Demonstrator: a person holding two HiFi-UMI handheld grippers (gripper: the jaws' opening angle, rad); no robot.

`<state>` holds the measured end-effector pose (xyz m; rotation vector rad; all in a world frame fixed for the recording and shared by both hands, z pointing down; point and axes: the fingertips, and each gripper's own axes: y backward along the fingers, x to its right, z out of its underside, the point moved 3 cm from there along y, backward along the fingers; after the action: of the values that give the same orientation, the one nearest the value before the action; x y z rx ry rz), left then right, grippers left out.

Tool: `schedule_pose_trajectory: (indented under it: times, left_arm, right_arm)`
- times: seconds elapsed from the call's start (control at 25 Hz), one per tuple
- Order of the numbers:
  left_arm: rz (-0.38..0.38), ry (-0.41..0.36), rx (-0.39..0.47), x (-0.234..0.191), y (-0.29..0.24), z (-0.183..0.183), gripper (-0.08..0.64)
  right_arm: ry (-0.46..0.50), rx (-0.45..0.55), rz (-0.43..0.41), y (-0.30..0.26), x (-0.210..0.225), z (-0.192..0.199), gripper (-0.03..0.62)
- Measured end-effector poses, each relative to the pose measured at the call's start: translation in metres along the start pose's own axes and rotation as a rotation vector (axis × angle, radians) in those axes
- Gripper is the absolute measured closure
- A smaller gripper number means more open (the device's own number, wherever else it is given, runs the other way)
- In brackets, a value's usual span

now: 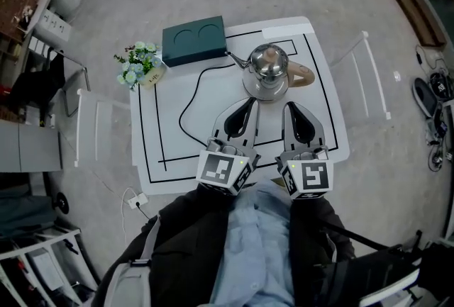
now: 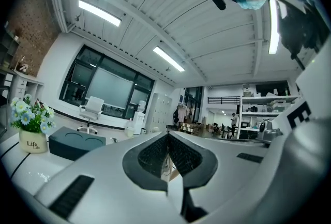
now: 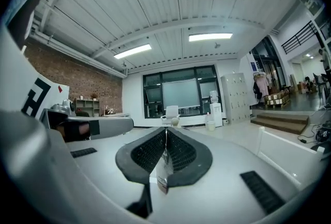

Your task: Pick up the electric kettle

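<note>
**A:** What is nearest?

**B:** The person's shirt (image 1: 252, 242), at the bottom of the head view. Beyond it lies the white surface (image 1: 323, 121).

**A:** What stands on it?

**B:** A green box (image 1: 193, 40) sits at the far edge. In front of that is the kettle (image 1: 267, 61) on its round base (image 1: 264, 93), just ahead of the left claw (image 1: 248, 101) and right claw (image 1: 292, 105). A cord (image 1: 186, 110) loops away to the left. Flowers (image 1: 138, 66) stand at the far left corner.

**A:** What are the claws doing?

**B:** Both are clenched, pads together, with nothing between them. Their tips are near the base but apart from it.

**A:** How will the kettle handle?

**B:** It is polished steel, so probably stiff and slippery, and heavy if filled. The tan handle (image 1: 301, 75) on its right looks the surest hold, and a claw would have to open first.
</note>
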<state>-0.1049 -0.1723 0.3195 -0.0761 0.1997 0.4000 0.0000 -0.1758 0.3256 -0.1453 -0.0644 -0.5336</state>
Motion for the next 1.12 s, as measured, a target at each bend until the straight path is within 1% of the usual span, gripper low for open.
schedule_pose_trajectory:
  times: [0.16, 0.28, 0.4, 0.6, 0.76, 0.96, 1.12]
  left_arm:
    - [-0.038, 0.037, -0.042, -0.014, -0.005, 0.018, 0.551]
    - [-0.065, 0.04, -0.058, -0.024, -0.011, 0.03, 0.551]
    - [-0.086, 0.037, -0.062, -0.032, -0.016, 0.043, 0.551]
    - [-0.112, 0.06, -0.085, -0.045, -0.028, 0.069, 0.551]
    - [-0.135, 0.051, -0.121, -0.053, -0.036, 0.081, 0.551]
    - [-0.147, 0.056, -0.127, -0.06, -0.046, 0.09, 0.551]
    - [-0.186, 0.043, -0.149, -0.068, -0.045, 0.095, 0.551]
  right_arm:
    - [-0.031, -0.032, 0.019, -0.011, 0.009, 0.021, 0.574]
    - [-0.042, -0.058, 0.018, -0.019, 0.02, 0.038, 0.574]
    - [-0.051, -0.085, 0.035, -0.026, 0.032, 0.056, 0.574]
    - [-0.066, -0.138, 0.042, -0.04, 0.049, 0.085, 0.574]
    - [-0.073, -0.178, 0.054, -0.044, 0.061, 0.098, 0.574]
    - [-0.096, -0.186, 0.056, -0.052, 0.074, 0.107, 0.574]
    - [-0.099, -0.203, 0.058, -0.057, 0.077, 0.113, 0.572]
